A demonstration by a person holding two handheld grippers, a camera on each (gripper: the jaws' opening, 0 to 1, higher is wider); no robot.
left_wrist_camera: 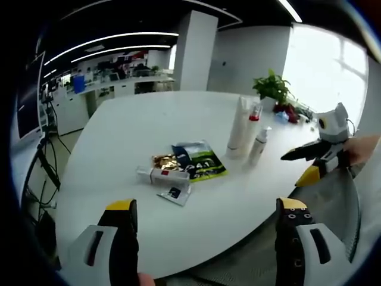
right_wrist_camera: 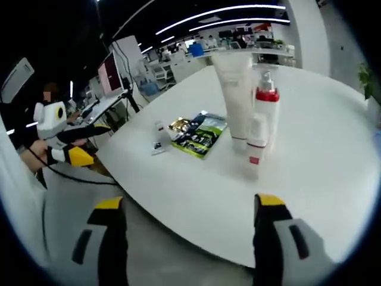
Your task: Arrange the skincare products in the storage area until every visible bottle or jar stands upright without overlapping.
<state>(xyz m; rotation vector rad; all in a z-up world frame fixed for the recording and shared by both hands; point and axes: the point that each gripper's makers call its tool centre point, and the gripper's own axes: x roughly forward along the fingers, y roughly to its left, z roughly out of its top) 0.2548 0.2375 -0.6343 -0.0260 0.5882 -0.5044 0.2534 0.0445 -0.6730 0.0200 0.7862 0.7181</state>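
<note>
Both my grippers hang off the near edge of the round white table [left_wrist_camera: 149, 125], nothing gripped. My left gripper [left_wrist_camera: 205, 229] has its jaws spread wide and empty; my right gripper [right_wrist_camera: 187, 223] is likewise spread, holding nothing. Standing upright together are the tall white tube [right_wrist_camera: 233, 89], the white pump bottle with a red collar [right_wrist_camera: 266, 104] and the small white bottle [right_wrist_camera: 256, 140]. The trouble sits further along: a small white tube lying on its side [left_wrist_camera: 164, 176] beside a gold foil packet [left_wrist_camera: 165, 161], a green-and-blue pouch [left_wrist_camera: 199, 159] and a small flat sachet [left_wrist_camera: 174, 193]. I judge this the approach; next I reach for that fallen tube and stand it up.
</note>
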